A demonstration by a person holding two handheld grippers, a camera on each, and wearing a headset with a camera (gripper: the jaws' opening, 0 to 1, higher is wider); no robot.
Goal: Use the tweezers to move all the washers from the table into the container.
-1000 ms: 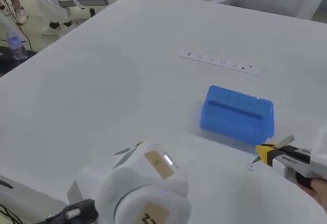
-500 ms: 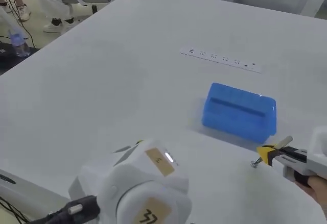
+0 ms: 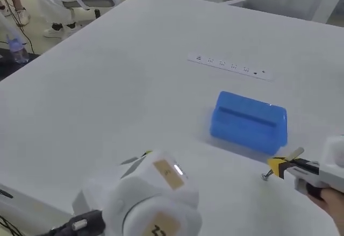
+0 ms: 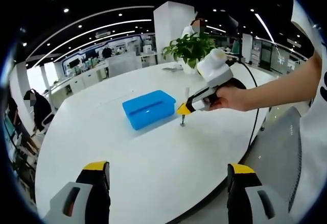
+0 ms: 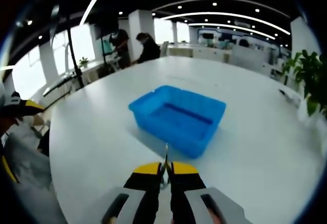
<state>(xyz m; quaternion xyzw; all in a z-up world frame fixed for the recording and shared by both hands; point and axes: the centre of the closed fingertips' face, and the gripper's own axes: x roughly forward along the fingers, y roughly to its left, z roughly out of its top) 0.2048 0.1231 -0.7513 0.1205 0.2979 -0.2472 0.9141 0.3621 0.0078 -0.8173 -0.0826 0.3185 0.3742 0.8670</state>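
We see 1 blue container (image 3: 247, 131) on the white table (image 3: 107, 85). The right gripper (image 5: 164, 169), jaws clamped together on 1 pair of tweezers (image 5: 166, 153), holds 1 washer (image 3: 265, 177) at their tips, just beside the container's near wall. The left gripper (image 4: 168, 169) hovers low over the table, its 2 jaws spread wide, gripping nothing.

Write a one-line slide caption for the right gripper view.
Right tool, shut on tweezers, points at the blue container on the white table.

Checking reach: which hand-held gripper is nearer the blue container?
Right. The right hand-held gripper, holding tweezers, is just beside the container; the left hand-held gripper is farther back.
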